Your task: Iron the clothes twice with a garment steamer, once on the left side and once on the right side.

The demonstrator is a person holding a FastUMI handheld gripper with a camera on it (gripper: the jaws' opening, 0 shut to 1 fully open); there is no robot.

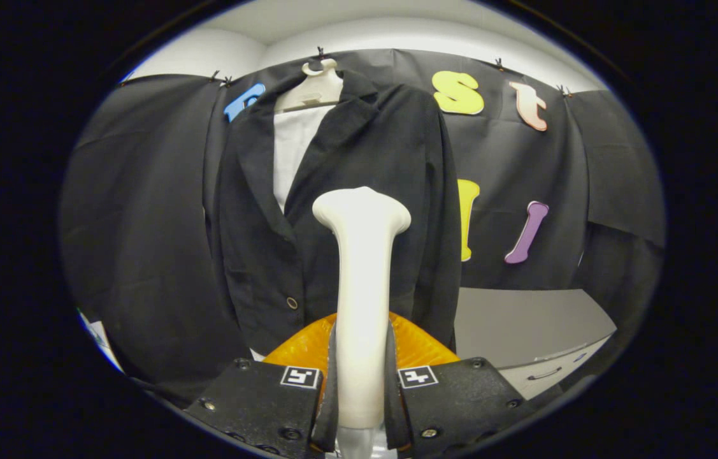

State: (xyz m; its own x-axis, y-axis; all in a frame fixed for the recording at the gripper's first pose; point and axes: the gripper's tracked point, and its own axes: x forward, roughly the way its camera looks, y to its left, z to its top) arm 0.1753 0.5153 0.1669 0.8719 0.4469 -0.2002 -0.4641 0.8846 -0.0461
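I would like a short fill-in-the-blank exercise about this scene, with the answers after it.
1. The tool is shut on the white ____ of the garment steamer.
2. The dark jacket hangs on a white ____.
3. Inside the open jacket collar shows a ____ shirt.
4. The steamer's head stands just in front of the jacket's ____.

Answers: handle; hanger; white; front

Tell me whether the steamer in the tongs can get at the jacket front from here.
Probably yes: the tongs are shut on the steamer, whose head points at the hanging jacket with nothing between.
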